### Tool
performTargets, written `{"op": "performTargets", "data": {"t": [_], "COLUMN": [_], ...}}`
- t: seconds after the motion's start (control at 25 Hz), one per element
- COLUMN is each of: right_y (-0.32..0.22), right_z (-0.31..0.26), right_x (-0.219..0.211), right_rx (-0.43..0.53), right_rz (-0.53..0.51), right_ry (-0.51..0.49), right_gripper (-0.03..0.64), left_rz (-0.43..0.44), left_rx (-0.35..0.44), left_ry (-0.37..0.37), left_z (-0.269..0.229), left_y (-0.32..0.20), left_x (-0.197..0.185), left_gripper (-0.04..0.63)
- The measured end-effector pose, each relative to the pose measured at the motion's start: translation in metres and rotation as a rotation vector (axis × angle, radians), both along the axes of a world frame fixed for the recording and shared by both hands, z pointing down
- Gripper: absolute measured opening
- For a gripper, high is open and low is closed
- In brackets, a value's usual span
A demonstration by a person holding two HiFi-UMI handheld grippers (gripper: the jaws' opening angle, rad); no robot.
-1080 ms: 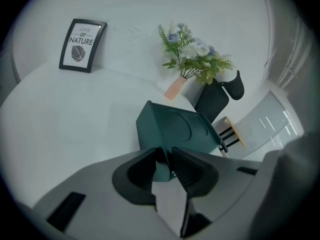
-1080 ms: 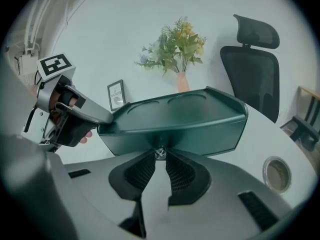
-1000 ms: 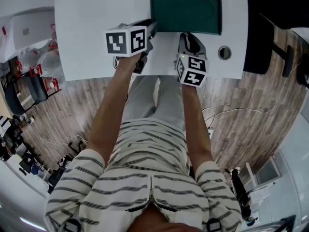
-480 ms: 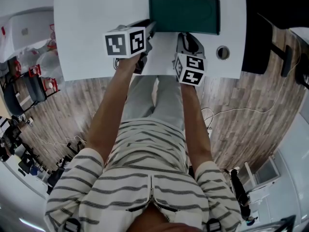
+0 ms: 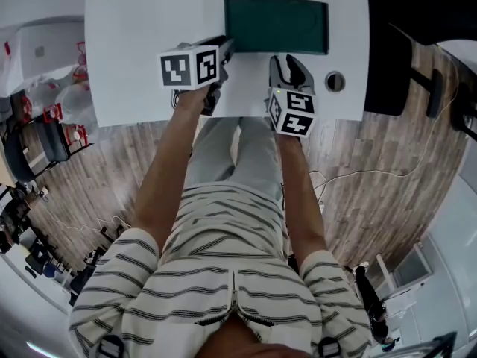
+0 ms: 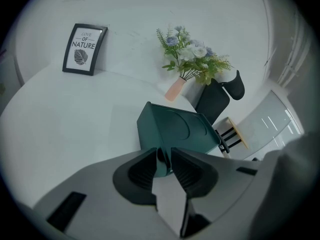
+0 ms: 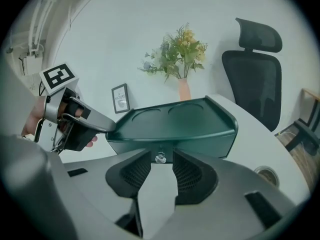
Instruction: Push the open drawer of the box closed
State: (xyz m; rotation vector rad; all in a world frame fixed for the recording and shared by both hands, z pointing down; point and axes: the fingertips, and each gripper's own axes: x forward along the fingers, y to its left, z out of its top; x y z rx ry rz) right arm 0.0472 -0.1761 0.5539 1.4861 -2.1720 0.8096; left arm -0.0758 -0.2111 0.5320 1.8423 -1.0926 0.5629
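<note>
Right gripper [image 7: 160, 171]: the jaws are opening. The small metal knob [image 7: 160, 158] on the drawer front stands between the pads, with clear space on each side, so nothing is gripped.

Left gripper [image 6: 165, 159]: the jaws are closing, with a narrow gap left between the pads. The near left corner of the box [image 6: 175, 129] shows through that gap. No pad presses on it.

The dark green box sits on the white table [image 5: 149, 36], towards the far edge. Both grippers are at its near side, left at the left corner, right at the middle of the front.

Step in hand, as a judgement: the end of the push. The drawer front looks flush with the box body, and no drawer sticks out towards the person. Whether a small gap remains cannot be told.

Next move, as a judgement: check the seating. If any gap remains, press straight on the front beside the knob while the left gripper braces the box against sliding.

View differences:
- Only the right gripper view shows the knob and the left gripper's tip touching the box's top rim
- Only the head view shows both grippers against the box outline and a round hole [image 5: 335, 81] in the table
- The left gripper view shows a framed print [image 6: 84, 49] and a vase of flowers [image 6: 192, 59] behind
</note>
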Motion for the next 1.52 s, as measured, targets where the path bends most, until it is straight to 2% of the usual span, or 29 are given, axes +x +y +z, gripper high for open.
{"op": "performTargets", "data": {"t": [0.24, 0.44, 0.68, 0.84, 1.0, 1.32, 1.52], "right_y": [0.009, 0.016, 0.025, 0.034, 0.041, 0.051, 0.054], "right_z": [-0.028, -0.06, -0.111, -0.139, -0.164, -0.218, -0.241], "right_x": [0.005, 0.006, 0.009, 0.012, 0.014, 0.01, 0.006], "right_rx": [0.039, 0.082, 0.151, 0.187, 0.219, 0.337, 0.381], "right_rz": [-0.027, -0.03, -0.028, -0.022, -0.015, -0.017, -0.012], "right_ry": [-0.01, -0.021, -0.024, -0.035, -0.035, -0.067, -0.072], "right_gripper": [0.12, 0.109, 0.084, 0.058, -0.008, -0.008, -0.008], "left_rz": [-0.009, -0.029, -0.033, -0.008, -0.003, 0.011, 0.033], "left_rx": [0.032, 0.088, 0.203, 0.284, 0.356, 0.477, 0.579], "left_ry": [-0.014, -0.002, 0.0, 0.004, 0.004, 0.014, -0.014], "left_z": [-0.019, -0.046, -0.095, -0.126, -0.152, -0.195, -0.219], "left_y": [0.014, 0.024, 0.034, 0.042, 0.049, 0.063, 0.071], "left_x": [-0.003, -0.005, 0.005, 0.018, 0.021, 0.02, 0.015], "left_gripper": [0.081, 0.053, 0.005, 0.003, 0.002, 0.002, 0.002]}}
